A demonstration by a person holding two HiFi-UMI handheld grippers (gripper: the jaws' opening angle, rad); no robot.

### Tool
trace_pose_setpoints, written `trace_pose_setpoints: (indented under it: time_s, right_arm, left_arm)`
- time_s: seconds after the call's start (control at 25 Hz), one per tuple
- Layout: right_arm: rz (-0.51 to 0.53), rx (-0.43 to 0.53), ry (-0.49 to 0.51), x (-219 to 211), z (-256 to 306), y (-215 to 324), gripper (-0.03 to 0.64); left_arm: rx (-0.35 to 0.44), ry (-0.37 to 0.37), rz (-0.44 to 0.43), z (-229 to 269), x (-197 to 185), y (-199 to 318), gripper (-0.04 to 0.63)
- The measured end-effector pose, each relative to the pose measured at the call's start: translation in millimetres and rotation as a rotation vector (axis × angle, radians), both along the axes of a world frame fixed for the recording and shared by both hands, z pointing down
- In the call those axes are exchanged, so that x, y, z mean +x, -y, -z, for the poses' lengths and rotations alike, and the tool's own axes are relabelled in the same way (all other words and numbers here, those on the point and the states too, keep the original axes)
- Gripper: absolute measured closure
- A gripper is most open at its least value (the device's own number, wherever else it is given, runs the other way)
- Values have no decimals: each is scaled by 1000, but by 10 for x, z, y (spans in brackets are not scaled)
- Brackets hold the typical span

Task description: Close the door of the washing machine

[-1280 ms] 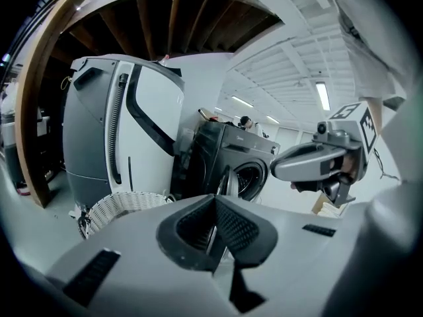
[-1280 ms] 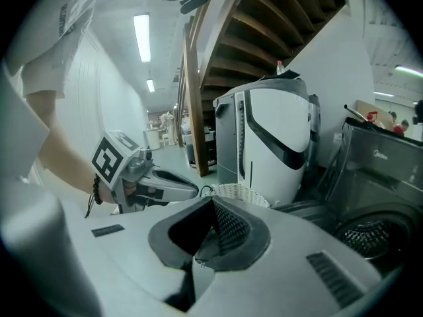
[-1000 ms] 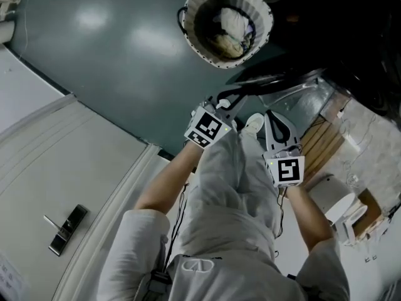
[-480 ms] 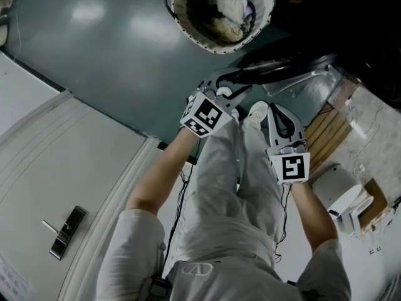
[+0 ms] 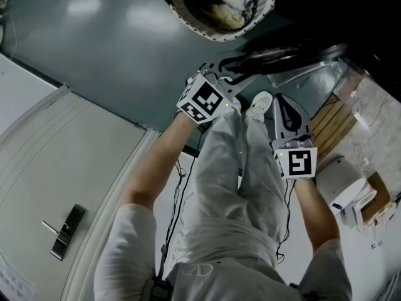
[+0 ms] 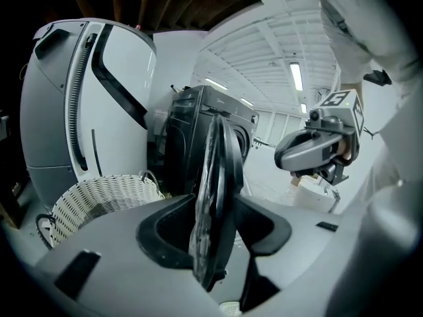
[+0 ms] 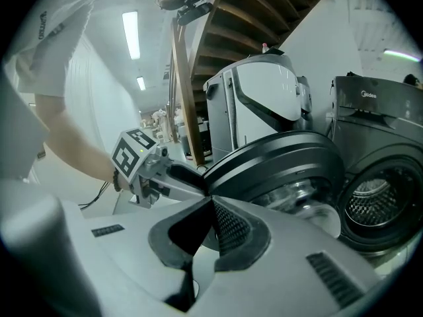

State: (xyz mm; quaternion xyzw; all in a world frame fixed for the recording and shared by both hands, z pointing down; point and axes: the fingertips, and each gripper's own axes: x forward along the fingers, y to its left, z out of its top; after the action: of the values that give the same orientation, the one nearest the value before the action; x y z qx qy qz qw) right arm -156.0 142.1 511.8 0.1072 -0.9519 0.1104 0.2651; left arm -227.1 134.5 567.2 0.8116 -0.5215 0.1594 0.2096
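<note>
The washing machine (image 7: pixel 377 111) stands with its round dark door (image 5: pixel 294 52) swung open and the drum (image 7: pixel 367 200) showing. My left gripper (image 5: pixel 232 71) is at the door's rim. Its jaws have just been opening, and the door (image 6: pixel 215 197), seen edge on, stands between them without being pinched. My right gripper (image 7: pixel 210 203) is shut and holds nothing. Its tips sit just under the door's outer edge (image 7: pixel 277 160), close beside the left gripper (image 7: pixel 192 177). The right gripper (image 6: pixel 284 160) also shows in the left gripper view, right of the door.
A white wicker laundry basket (image 5: pixel 207 33) with clothes stands left of the machine. A tall white appliance (image 6: pixel 66 98) is behind it. Wooden stairs (image 7: pixel 244 12) rise overhead. My legs and a white shoe (image 5: pixel 260 102) are between the grippers. Wooden slats (image 5: pixel 329 124) lie at the right.
In the head view both grippers have shifted a little to the right, close against the door. The basket has slid toward the top edge of the view.
</note>
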Motion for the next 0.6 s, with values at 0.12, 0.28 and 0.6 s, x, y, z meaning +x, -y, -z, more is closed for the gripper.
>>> trace_pose_setpoints:
  time_s: [0.12,0.28,0.6]
  right_arm:
    - [2,3,3,19,-14,-15,606]
    - [-9,-9,-8,56,-44,-29,606]
    - [-19,-18,-6,72,-71,-76,606]
  left_arm:
    - [5,-5,-39,0,15,34,419]
    - [8,-29,-92,5,49,33,441]
    - [7,-39,-129,15,65,12,470]
